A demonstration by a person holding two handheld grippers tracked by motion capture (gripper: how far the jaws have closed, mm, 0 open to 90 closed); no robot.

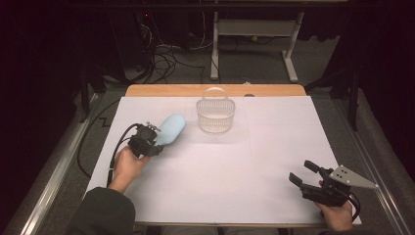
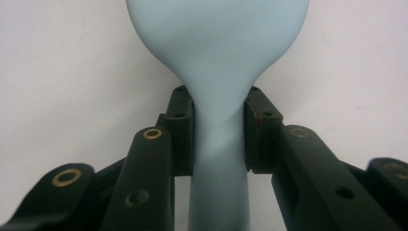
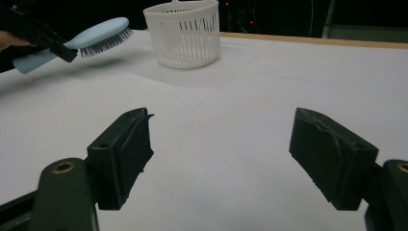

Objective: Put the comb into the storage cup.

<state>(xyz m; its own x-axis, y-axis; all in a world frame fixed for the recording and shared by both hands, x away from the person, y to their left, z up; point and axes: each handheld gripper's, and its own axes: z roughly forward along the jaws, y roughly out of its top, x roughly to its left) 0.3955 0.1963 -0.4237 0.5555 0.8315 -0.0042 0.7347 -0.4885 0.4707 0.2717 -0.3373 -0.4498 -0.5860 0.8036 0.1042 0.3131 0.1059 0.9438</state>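
hairbrush point(image 1: 171, 129), pale blue, sits left of centre in the high view, clamped at its narrow neck by the left gripper point(image 2: 219, 130) and lifted off the table point(image 1: 274, 161). its heavy head could pivot and slip, or clip the rim of the white basket point(image 1: 215, 116). right gripper point(image 3: 219, 154) at lower right gapes wide, empty.

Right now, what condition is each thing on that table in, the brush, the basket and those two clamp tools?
Hairbrush: gripped by its handle, lifted off the table, bristles down.
Basket: upright on the table, handle raised, apparently empty.
Left gripper: jaws shut on the hairbrush handle.
Right gripper: jaws wide open, nothing between them, low over the white table.
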